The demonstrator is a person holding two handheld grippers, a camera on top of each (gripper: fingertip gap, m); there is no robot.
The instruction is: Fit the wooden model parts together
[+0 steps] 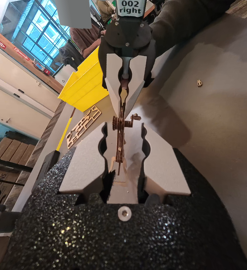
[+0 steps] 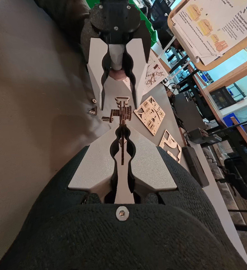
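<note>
The right gripper (image 2: pixel 122 127) has its pale grey fingers pressed together on the thin edge of the brown laser-cut wooden model assembly (image 2: pixel 120 115) – a flat plate carrying a stack of toothed discs and a small crank handle out to one side. It is held in the air over the grey tabletop (image 2: pixel 32 87). The left gripper (image 1: pixel 123 125) has its fingers spread, one on each side of the assembly's other end, with clear gaps between them and the wood.

The right gripper's black body wears a white printed label (image 1: pixel 130 7), and a clipboard with a white illustrated instruction page (image 2: pixel 216 21) stands on a wooden shelf beyond the table.

On the table lie pale plywood sheets with cut-out shapes – one punched sheet (image 1: pixel 83 127) near a yellow plastic bin (image 1: pixel 84 89), two more (image 2: pixel 150 114) at the other edge – plus a small loose wooden piece (image 1: pixel 199 83) well apart from the grippers and a little slotted piece (image 2: pixel 93 111) near the crank. A printed diagram sheet (image 2: pixel 155 74) lies behind the left gripper.
</note>
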